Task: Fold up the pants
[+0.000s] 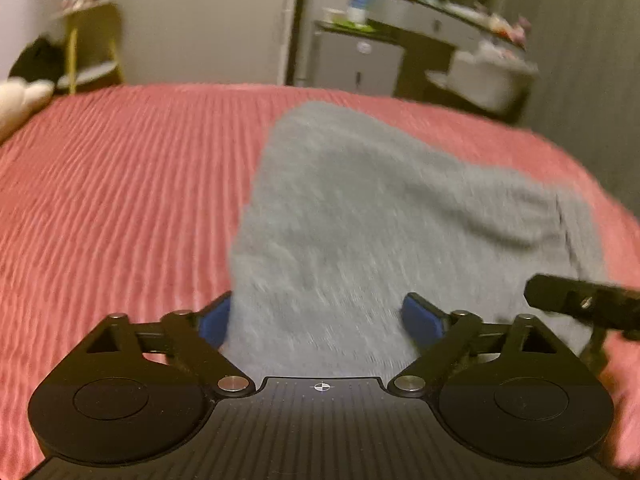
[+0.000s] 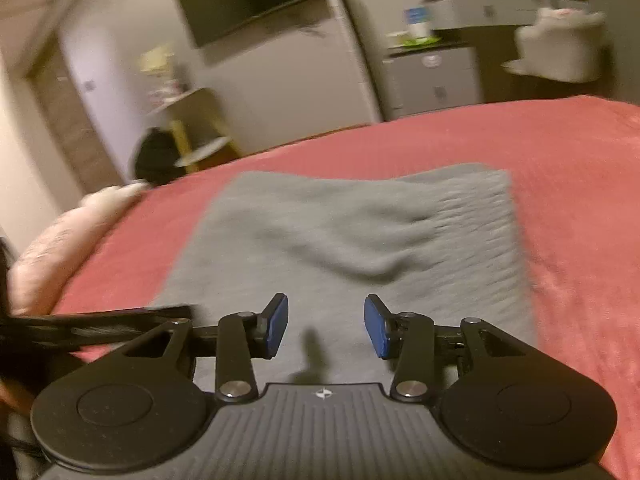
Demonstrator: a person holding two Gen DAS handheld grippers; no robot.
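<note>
Two claws hover low over grey pants (image 1: 360, 220) spread on a bed (image 1: 120, 200) with a ribbed red cover. Left claw (image 1: 316, 320) is spread wide, its blue pads (image 1: 420, 316) astride the near edge of the cloth; the cloth runs up between them, but the pads do not seem to press on it. Right claw (image 2: 326, 324) stands partly spread over the near part of the pants, with only flat cloth below and nothing pinched. Each claw shows at the edge of the other's view, so they work side by side.

Ahead of both claws the pants lie as a broad grey panel reaching toward the far side of the bed, with a soft ridge across the middle. They look already doubled lengthwise, though blur makes that uncertain. My judgement: a fold is being set up or has just been laid, and neither claw has hold. Next would call for each claw to close on a near corner, then carry it forward to the far edge.

Beyond the bed stand a yellow shelf (image 2: 188, 132), a wall screen (image 2: 248, 0), a small fridge (image 2: 432, 80) and a cluttered table (image 2: 500, 4). A pale pillow (image 2: 60, 240) lies left of the claws. Nothing blocks the fold.
</note>
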